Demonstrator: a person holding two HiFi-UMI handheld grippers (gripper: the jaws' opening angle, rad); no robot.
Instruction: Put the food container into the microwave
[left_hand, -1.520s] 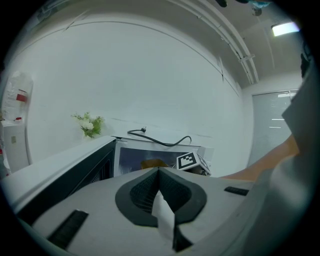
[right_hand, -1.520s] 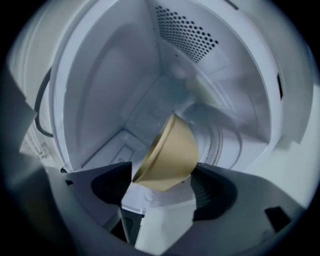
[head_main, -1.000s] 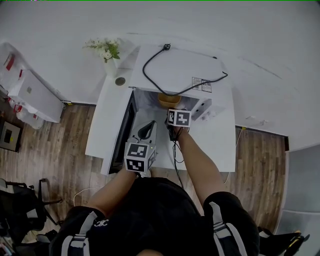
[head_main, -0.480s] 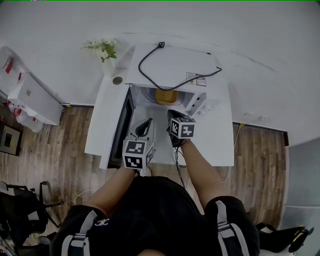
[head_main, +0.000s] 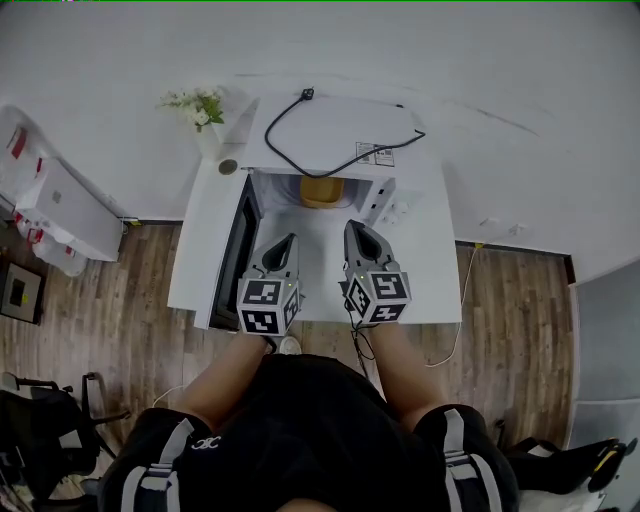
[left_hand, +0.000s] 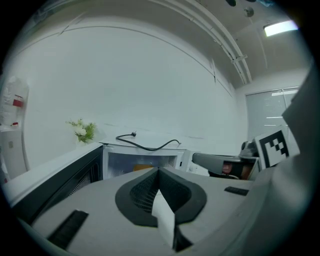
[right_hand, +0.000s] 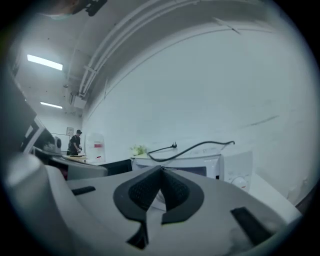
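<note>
An orange food container sits inside the white microwave, at the back of its lit cavity. The microwave door stands open to the left. Both grippers hover side by side in front of the opening, clear of the container. My left gripper is shut and holds nothing; its pads meet in the left gripper view, with the container just beyond. My right gripper is also shut and holds nothing, its jaws closed in the right gripper view before the microwave.
A black power cord lies looped on the microwave's top. A vase of white flowers and a small round cup stand on the white table left of it. A person stands far off.
My right gripper has drawn back from the microwave's mouth toward me and now sits level with the left one. The container stays inside.
</note>
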